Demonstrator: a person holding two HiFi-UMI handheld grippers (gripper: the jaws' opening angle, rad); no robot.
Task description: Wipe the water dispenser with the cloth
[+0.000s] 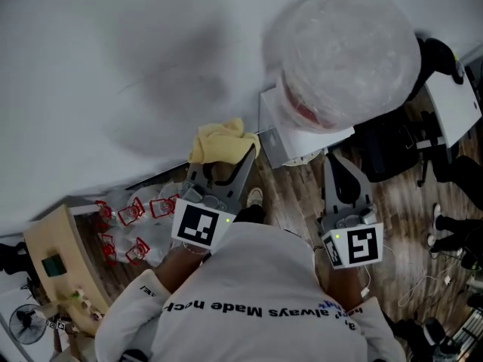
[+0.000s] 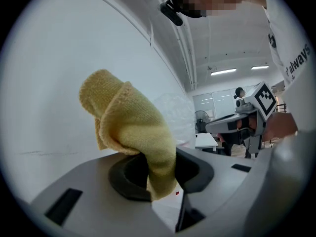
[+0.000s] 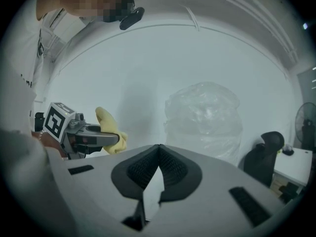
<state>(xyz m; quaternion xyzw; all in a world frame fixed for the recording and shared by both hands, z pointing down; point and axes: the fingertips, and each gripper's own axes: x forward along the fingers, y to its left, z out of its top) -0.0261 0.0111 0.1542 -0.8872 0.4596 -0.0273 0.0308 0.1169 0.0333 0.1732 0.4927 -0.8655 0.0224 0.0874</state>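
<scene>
Grip looks firm: left gripper (image 2: 159, 174) clamps the yellow cloth (image 2: 131, 132), bunched above its jaws; right gripper (image 3: 158, 174) pinched closed, empty. Ahead, off the left gripper's right, stands the water dispenser (image 1: 298, 143). Swing right, press a broad fold flat, wipe steadily.

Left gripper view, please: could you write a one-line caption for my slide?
Left gripper shut on a yellow cloth, held up before a white wall, right gripper beyond.
</scene>
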